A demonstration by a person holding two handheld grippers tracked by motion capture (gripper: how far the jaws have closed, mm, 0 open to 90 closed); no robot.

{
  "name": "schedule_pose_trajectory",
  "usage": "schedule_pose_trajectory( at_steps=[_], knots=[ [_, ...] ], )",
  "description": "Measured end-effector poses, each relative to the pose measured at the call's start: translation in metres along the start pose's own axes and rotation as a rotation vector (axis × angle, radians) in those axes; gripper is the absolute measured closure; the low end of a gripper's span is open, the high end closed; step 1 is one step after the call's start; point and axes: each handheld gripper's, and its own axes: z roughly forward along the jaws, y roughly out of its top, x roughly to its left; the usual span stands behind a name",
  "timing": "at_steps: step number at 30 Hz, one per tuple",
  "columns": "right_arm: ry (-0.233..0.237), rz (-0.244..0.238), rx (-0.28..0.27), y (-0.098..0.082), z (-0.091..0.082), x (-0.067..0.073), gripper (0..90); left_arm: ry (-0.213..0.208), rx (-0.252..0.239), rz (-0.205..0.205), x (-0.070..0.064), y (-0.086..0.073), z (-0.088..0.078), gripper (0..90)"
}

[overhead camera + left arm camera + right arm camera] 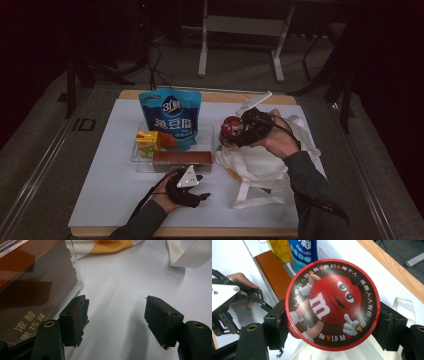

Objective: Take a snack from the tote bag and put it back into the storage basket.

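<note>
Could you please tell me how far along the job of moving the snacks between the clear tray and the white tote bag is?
Done: nothing can be told as finished. In hand: the right gripper is shut on the round M&M's tub, held above the white tote bag. Left: the blue fish tofu pouch, yellow drink carton and brown chocolate box sit in the clear tray; the left gripper rests open beside it.

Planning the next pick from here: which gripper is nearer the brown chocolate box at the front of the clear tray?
Left. The left gripper rests on the table just in front of the brown chocolate box, jaws open. The right gripper is farther right, holding the red M&M's tub above the white bag.
</note>
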Motion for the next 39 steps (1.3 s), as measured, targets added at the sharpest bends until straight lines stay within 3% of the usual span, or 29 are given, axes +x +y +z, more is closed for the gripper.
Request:
schedule_pose_trajectory(
  at_steps=[11, 39],
  knots=[
    [0.002, 0.017, -0.011, 0.012, 0.010, -0.002, 25.5, -0.001, -0.001, 0.000, 0.000, 0.000, 0.000, 34.4],
    [-0.004, 0.002, -0.003, 0.030, 0.039, 0.000, 25.5, -0.003, 0.000, 0.001, 0.000, 0.000, 0.000, 34.4]
  ],
)
